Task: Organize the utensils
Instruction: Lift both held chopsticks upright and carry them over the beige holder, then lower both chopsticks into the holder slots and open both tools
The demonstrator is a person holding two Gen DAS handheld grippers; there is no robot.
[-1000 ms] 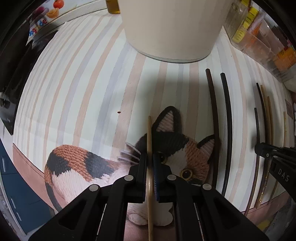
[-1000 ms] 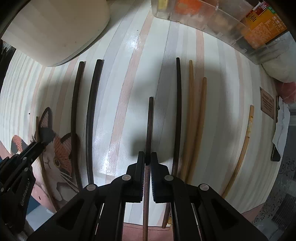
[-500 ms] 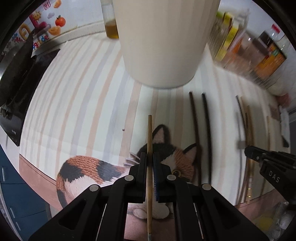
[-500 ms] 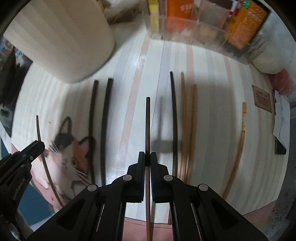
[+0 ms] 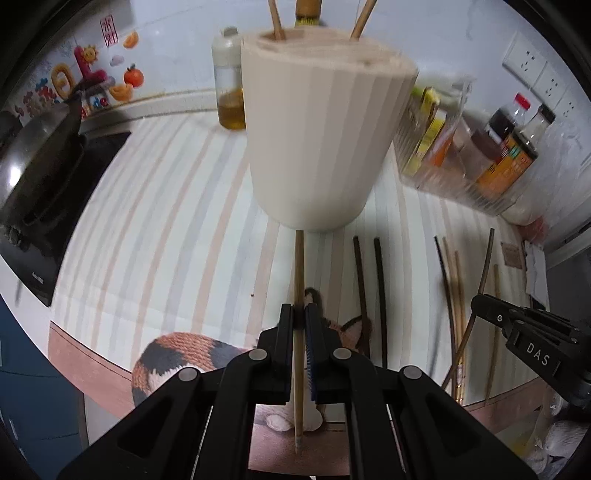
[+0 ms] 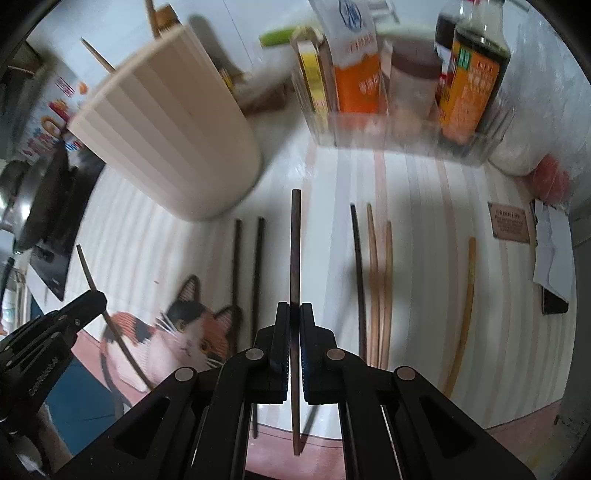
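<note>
My left gripper [image 5: 299, 314] is shut on a light wooden chopstick [image 5: 299, 266], held in the air and pointing at the base of the cream ribbed utensil holder [image 5: 317, 140]. My right gripper [image 6: 294, 314] is shut on a dark brown chopstick [image 6: 295, 243], also lifted, right of the holder [image 6: 166, 140]. Several chopsticks lie on the striped mat: two dark ones [image 6: 247, 258], a black one [image 6: 357, 266], two tan ones [image 6: 380, 280] and a single tan one [image 6: 466, 306]. The holder has sticks standing in it [image 5: 275, 18].
A clear bin of sauce bottles and boxes [image 6: 406, 81] stands at the back right. An oil bottle [image 5: 229, 81] stands behind the holder. A pan on a stove [image 5: 40, 166] is at the left. A cat picture [image 6: 188, 332] marks the mat's near edge.
Both grippers have risen and tilted up with their chopsticks, so the holder's rim and the back wall have come into view. The chopsticks on the mat have not moved.
</note>
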